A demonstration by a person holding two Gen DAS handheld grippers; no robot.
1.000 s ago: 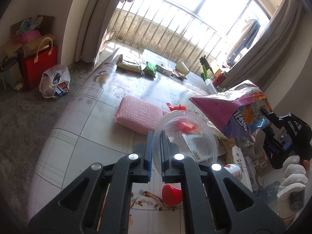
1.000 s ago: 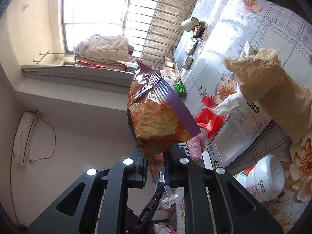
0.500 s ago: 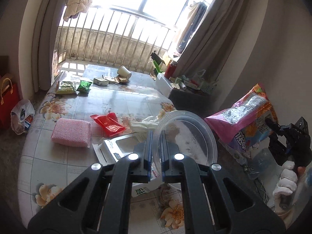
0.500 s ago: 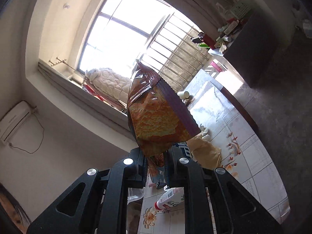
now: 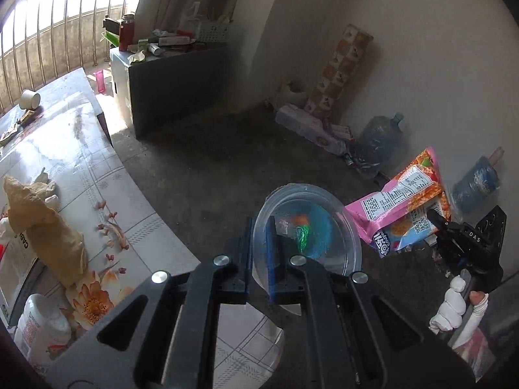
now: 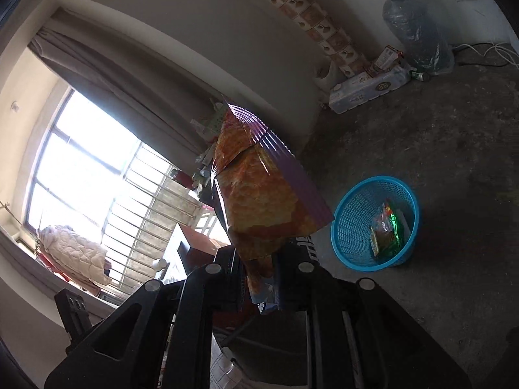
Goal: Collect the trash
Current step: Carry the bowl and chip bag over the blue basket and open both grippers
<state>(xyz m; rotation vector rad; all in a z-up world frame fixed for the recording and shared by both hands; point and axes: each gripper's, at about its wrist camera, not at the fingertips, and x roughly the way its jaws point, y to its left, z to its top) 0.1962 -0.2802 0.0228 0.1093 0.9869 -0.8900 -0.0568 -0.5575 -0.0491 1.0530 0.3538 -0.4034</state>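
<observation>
Left gripper [image 5: 259,256], lower centre of the left wrist view: jaws closed on the rim of a clear round plastic lid [image 5: 308,230], held above the dark floor beside the floral-tiled surface [image 5: 97,175] at left. Right gripper [image 6: 258,278], lower centre of the right wrist view: jaws clamped on the bottom edge of an orange-and-purple foil snack bag [image 6: 262,194], held upright in the air. A blue plastic mesh basket [image 6: 350,214] stands on the floor at centre right, with wrappers inside.
</observation>
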